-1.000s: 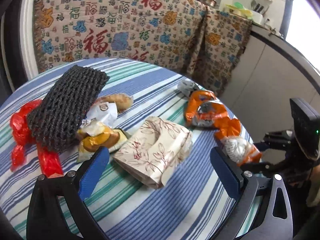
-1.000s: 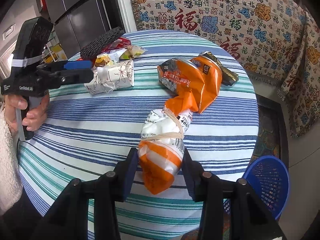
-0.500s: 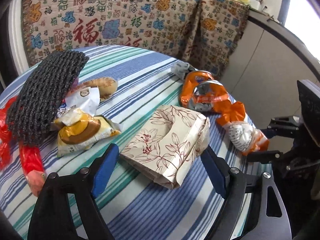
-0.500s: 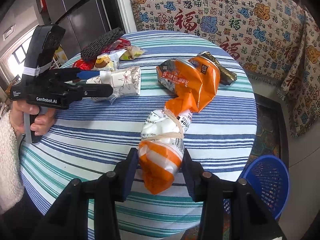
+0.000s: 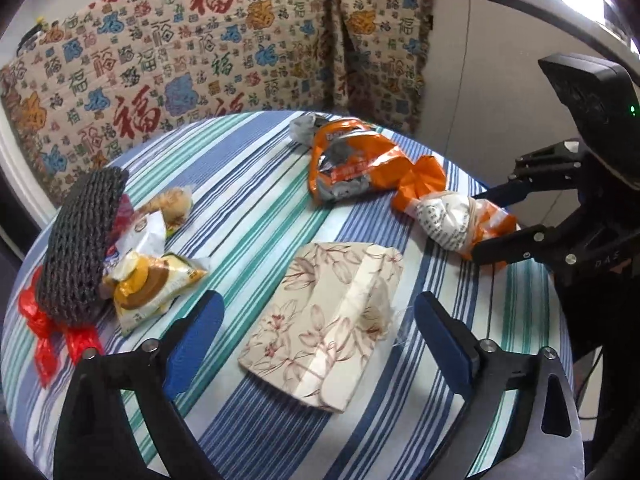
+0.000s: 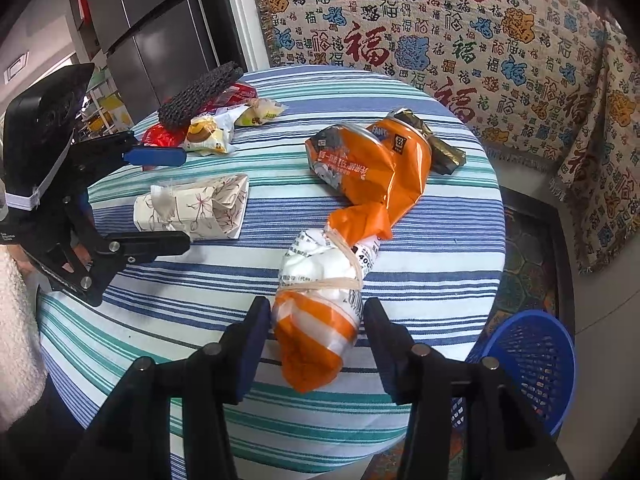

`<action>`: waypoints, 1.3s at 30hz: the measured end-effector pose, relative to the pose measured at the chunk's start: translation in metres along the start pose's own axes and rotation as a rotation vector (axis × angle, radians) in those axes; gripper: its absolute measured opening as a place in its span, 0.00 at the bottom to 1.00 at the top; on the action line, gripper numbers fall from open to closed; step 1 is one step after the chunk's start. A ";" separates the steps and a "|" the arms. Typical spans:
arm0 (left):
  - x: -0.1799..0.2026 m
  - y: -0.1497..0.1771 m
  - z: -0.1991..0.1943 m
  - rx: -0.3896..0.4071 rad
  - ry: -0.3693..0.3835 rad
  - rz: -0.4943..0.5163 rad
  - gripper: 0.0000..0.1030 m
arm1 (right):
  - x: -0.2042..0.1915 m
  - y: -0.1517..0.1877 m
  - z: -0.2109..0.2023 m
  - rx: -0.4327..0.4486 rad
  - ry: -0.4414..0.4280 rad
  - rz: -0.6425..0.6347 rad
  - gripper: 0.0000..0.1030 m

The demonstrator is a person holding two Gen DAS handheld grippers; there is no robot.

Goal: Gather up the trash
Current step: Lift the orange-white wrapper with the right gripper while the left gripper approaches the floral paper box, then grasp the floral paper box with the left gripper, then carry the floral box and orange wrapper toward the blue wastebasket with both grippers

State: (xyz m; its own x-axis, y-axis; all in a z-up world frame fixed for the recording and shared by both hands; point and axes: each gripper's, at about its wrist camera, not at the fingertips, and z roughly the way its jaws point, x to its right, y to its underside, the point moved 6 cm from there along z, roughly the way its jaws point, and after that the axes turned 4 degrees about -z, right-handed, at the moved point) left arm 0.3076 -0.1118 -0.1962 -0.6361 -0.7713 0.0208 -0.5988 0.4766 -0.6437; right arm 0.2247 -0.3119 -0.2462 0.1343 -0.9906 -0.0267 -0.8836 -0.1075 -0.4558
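A flattened floral tissue pack (image 5: 328, 320) lies on the striped round table (image 5: 256, 184). My left gripper (image 5: 316, 332) is open, its blue pads (image 5: 192, 336) on either side of the pack's near end. The pack also shows in the right wrist view (image 6: 196, 210). A long orange snack bag (image 6: 320, 332), twisted and bound with rubber bands, lies toward the table's edge. My right gripper (image 6: 316, 336) is shut on its near end. The bag also shows in the left wrist view (image 5: 460, 220).
A black foam net (image 5: 80, 244), red plastic (image 5: 48, 336), a yellow pastry wrapper (image 5: 152, 284) and other wrappers lie at the left. A blue mesh basket (image 6: 528, 360) stands on the floor beside the table. A patterned cloth (image 6: 460, 32) hangs behind.
My left gripper has moved forward over the table until its fingers straddle the floral tissue pack. My right gripper has held still on the orange bag.
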 end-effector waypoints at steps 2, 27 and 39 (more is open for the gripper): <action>0.006 0.002 0.007 -0.035 0.030 0.012 0.57 | 0.001 -0.001 -0.002 0.011 0.001 0.002 0.48; 0.009 -0.002 -0.041 0.041 -0.014 -0.428 0.39 | 0.026 0.000 -0.062 0.131 0.040 0.042 0.43; 0.096 -0.077 -0.011 0.057 0.119 -0.377 0.39 | 0.141 0.050 -0.118 0.214 0.179 0.256 0.43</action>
State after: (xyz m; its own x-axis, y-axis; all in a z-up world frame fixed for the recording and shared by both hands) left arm 0.2877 -0.2179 -0.1366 -0.4309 -0.8319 0.3497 -0.7751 0.1429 -0.6154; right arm 0.1467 -0.4671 -0.1682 -0.1758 -0.9843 -0.0161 -0.7622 0.1465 -0.6306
